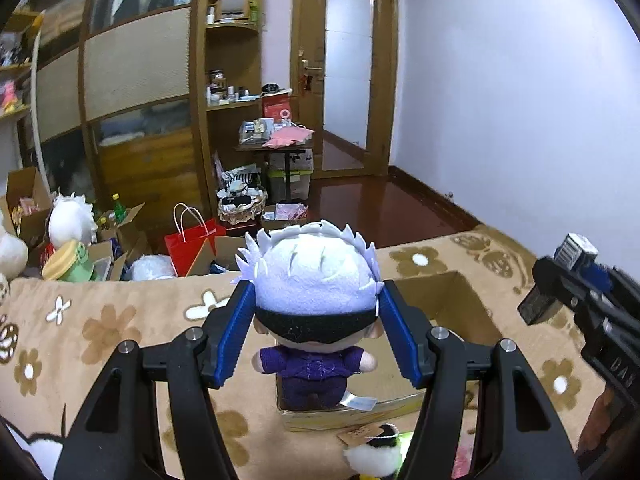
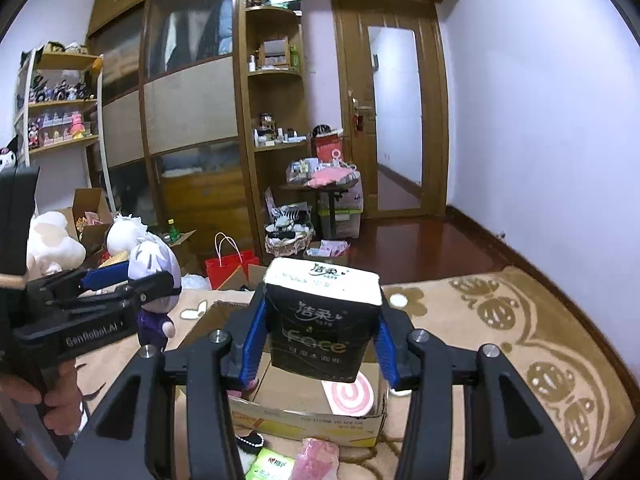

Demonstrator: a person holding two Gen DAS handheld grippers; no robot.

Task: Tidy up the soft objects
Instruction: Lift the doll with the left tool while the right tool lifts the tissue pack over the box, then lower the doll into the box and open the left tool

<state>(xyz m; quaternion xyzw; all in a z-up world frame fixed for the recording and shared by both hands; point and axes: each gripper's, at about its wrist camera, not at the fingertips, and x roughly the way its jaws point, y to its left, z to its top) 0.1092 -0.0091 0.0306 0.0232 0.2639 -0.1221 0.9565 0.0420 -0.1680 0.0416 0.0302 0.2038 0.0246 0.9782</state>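
My left gripper [image 1: 316, 312] is shut on a white-haired plush doll [image 1: 314, 300] in a purple outfit, held by the head above the near left edge of an open cardboard box [image 1: 460, 292] on the bed. The doll also shows in the right wrist view [image 2: 154, 280]. My right gripper [image 2: 320, 332] is shut on a black tissue pack [image 2: 322, 324], held above the same box [image 2: 304, 420]. A pink-and-white swirl item [image 2: 352, 394] lies inside the box. The right gripper shows at the right edge of the left wrist view [image 1: 560, 280].
The bed has a beige flower-patterned blanket [image 1: 120, 328]. A small black-and-white plush [image 1: 380, 452] and a green packet [image 2: 268, 464] and pink packet [image 2: 316, 456] lie in front of the box. Beyond the bed are a red bag [image 1: 192, 240], boxes and plush toys [image 1: 68, 224].
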